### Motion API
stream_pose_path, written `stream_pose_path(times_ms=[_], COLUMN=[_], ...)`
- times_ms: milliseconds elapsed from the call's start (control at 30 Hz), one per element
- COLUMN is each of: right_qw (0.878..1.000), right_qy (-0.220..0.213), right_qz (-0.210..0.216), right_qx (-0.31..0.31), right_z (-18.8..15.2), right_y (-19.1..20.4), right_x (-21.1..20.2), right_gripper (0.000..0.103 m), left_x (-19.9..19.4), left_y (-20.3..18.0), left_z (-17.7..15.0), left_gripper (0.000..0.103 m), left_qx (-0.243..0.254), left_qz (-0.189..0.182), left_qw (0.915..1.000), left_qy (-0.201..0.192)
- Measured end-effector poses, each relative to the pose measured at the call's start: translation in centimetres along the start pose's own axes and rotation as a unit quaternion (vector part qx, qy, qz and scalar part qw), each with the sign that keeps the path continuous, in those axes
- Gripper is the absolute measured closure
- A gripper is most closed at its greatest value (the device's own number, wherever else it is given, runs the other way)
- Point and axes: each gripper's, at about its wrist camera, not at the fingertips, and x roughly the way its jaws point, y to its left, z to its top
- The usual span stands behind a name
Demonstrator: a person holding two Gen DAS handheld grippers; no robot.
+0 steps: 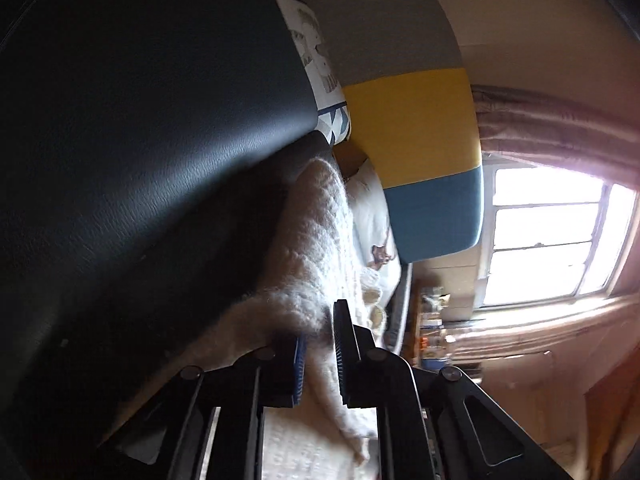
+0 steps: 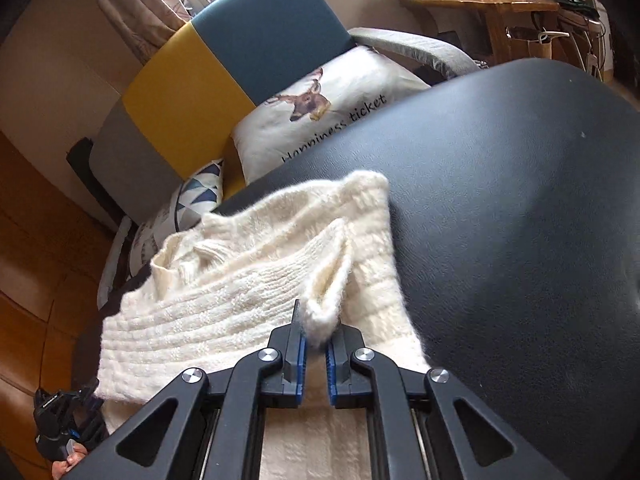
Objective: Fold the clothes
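cream sweater (image 2: 248, 304) sleeve pinched, R gripper (image 2: 316, 344)

Right hand-held gripper (image 2: 316, 334): matte black linked arms, round silver screws at the pivots, blue ribbed pads (image 2: 301, 364) inside each finger. Left hand-held gripper (image 1: 320, 334): same black frame, dark screws, blue pad at 9 o'clock.

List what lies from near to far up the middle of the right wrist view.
Right tool pinching a fold of the cream knit sweater → sweater spread on the black surface → deer-print pillow → yellow and blue chair back → curtain.
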Motion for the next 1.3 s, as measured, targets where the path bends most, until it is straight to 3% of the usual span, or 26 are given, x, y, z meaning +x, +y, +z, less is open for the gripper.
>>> stream_pose_path(times_ms=[67,167,267,433,567,667,733,833,933,1000,1133,1300], right_qw=[1.000,1.000,0.999,1.000,0.999,0.996,0.997,1.000,0.999,0.999,0.996,0.988], right_qy=[0.000,-0.015,-0.041,-0.014,-0.035,-0.059,-0.042,-0.014,-0.016,-0.036,-0.082,-0.059], right_qz=[0.006,0.018,0.028,0.015,0.034,0.047,0.018,0.018,0.039,0.020,-0.014,0.025], right_qx=[0.010,0.018,-0.004,-0.001,-0.021,-0.055,-0.054,-0.003,0.024,0.009,-0.045,-0.142], right_z=[-0.7,-1.0,-0.8,-0.7,-0.3,0.5,1.0,0.7,0.7,0.8,1.3,2.0], right_y=[-0.7,-0.9,0.1,-0.7,0.0,1.6,1.4,-1.3,-2.3,-1.9,0.1,6.4], right_x=[0.2,-0.3,-1.6,-0.1,-0.1,-1.0,-0.2,1.1,0.0,-1.3,-4.1,-3.2], right_gripper=[0.096,0.096,0.096,0.096,0.096,0.096,0.096,0.095,0.084,0.084,0.081,0.081], left_x=[0.2,0.1,-0.2,0.1,-0.9,-2.3,-3.4,-5.3,-6.5,-6.6,-5.4,-1.6], left_y=[1.6,3.1,2.7,1.8,1.1,-0.4,-0.7,-0.8,-0.8,-0.7,-1.7,-3.5], left_z=[-0.1,-0.2,-0.1,0.5,0.8,0.7,0.9,1.5,2.7,3.5,5.4,7.4], left_gripper=[0.091,0.094,0.094,0.094,0.093,0.093,0.093,0.093,0.088,0.076,0.072,0.070], left_qx=[-0.001,-0.001,0.012,0.041,0.059,0.107,0.130,0.151,0.152,0.152,0.157,0.176], left_qz=[0.024,0.025,0.033,0.047,0.061,0.080,0.088,0.105,0.109,0.114,0.113,0.108], left_qw=[0.9996,0.9994,0.9989,0.9969,0.9944,0.9898,0.9867,0.9827,0.9823,0.9817,0.9811,0.9781], left_qy=[0.015,0.025,0.030,0.047,0.063,0.051,0.042,0.019,0.004,0.002,0.003,0.025])
